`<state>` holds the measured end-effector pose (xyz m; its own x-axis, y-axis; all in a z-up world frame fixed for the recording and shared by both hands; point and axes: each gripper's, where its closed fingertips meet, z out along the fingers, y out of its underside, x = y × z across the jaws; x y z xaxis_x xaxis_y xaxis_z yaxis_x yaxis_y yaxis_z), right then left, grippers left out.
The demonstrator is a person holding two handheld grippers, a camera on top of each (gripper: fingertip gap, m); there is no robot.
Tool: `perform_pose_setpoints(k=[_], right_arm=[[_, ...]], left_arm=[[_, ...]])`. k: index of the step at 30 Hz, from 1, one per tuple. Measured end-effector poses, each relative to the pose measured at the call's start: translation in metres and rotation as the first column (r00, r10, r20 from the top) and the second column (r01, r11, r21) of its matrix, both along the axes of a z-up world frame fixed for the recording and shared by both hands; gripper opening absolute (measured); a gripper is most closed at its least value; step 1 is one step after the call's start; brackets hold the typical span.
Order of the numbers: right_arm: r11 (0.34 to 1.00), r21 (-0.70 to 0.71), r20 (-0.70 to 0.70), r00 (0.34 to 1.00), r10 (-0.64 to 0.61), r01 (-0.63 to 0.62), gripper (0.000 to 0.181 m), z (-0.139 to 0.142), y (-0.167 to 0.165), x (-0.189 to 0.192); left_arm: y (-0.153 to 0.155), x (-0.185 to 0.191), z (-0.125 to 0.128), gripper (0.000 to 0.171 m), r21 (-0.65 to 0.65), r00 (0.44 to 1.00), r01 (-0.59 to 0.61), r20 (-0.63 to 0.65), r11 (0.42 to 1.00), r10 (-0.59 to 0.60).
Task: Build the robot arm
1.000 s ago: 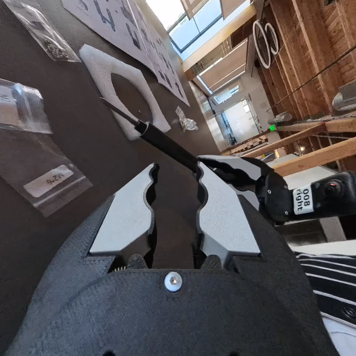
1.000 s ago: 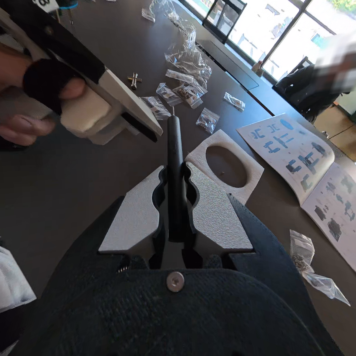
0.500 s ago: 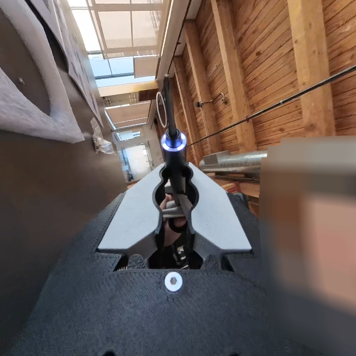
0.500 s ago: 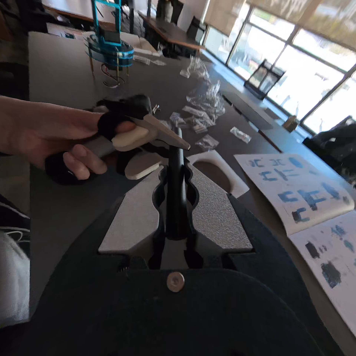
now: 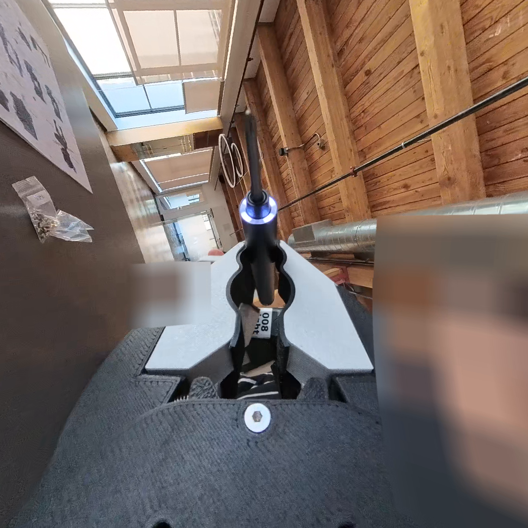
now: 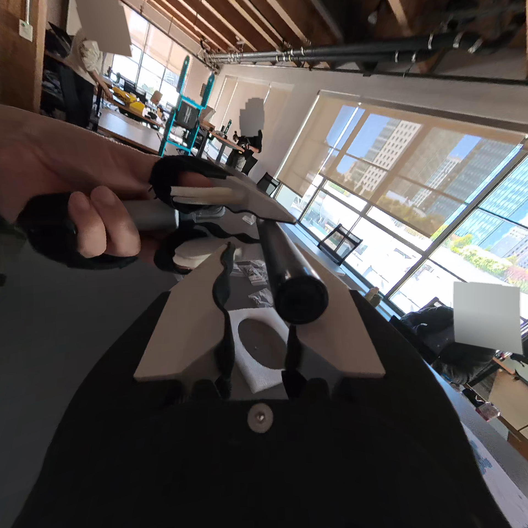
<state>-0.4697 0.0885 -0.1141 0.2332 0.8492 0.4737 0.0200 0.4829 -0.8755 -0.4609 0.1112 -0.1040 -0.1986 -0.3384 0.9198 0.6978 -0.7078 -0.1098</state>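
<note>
A black powered screwdriver (image 5: 258,228) with a lit blue ring and a long thin bit sticks out ahead of my left gripper (image 5: 260,248). The left gripper is shut on its body near the fingertips. Through the gap below I see part of the right gripper (image 5: 264,323) with its white label. In the right wrist view my right gripper (image 6: 251,257) is open. The screwdriver's round butt end (image 6: 300,300) hangs just above its right finger (image 6: 343,320). The left gripper (image 6: 268,217), held by a gloved hand (image 6: 100,223), clamps the screwdriver farther along.
The dark table (image 5: 57,285) carries a small plastic bag of screws (image 5: 54,220) and a printed sheet (image 5: 31,94). A white foam piece with an oval hole (image 6: 257,368) and more bags (image 6: 257,274) lie under my right gripper. People stand far back (image 6: 248,143).
One second ago the right gripper held the screwdriver and the left was open beside it. The left closed on it, the right has opened and let go. Both views have tilted upward.
</note>
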Motion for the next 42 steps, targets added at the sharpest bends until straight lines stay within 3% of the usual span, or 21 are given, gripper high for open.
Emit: perform_pose_setpoints(k=[3,9,13,17,26,35,39,42], right_arm=[[0.999,-0.033,-0.046,0.999,-0.005,0.003,0.016,0.004,0.004,0.001],[0.997,-0.072,-0.081,0.997,0.015,-0.021,0.016,0.006,0.001,0.004],[0.985,-0.160,-0.098,0.994,0.054,-0.069,0.016,0.006,-0.002,0.002],[0.963,-0.245,-0.131,0.988,0.081,-0.112,0.017,0.007,-0.005,0.003],[0.946,-0.315,-0.040,0.997,0.071,-0.081,0.023,-0.012,-0.001,-0.003],[0.951,-0.302,-0.051,0.997,0.059,-0.072,0.022,-0.011,-0.002,-0.002],[0.956,-0.282,-0.121,0.991,0.052,-0.085,0.017,-0.002,-0.004,0.003],[0.961,-0.268,-0.080,0.996,0.042,-0.062,0.017,-0.006,-0.004,0.003]], left_arm=[[-0.002,-0.003,-0.002,0.017,0.004,1.000,-0.006,-0.018,1.000,0.006],[-0.003,0.004,0.001,0.017,0.039,0.999,-0.003,-0.032,0.999,0.004],[-0.002,-0.005,0.007,0.031,0.076,0.999,-0.043,0.005,0.996,0.042],[-0.005,-0.015,0.007,0.024,0.115,0.996,-0.077,-0.030,0.990,0.081],[-0.001,-0.026,-0.019,0.017,0.001,0.992,-0.121,-0.016,0.993,0.121],[-0.003,-0.020,-0.017,0.017,0.005,0.993,-0.114,0.020,0.993,0.114],[-0.005,-0.008,-0.015,0.017,0.000,0.994,-0.089,0.059,0.996,0.089],[-0.004,-0.008,-0.017,0.016,-0.007,0.994,-0.101,0.046,0.995,0.101]])
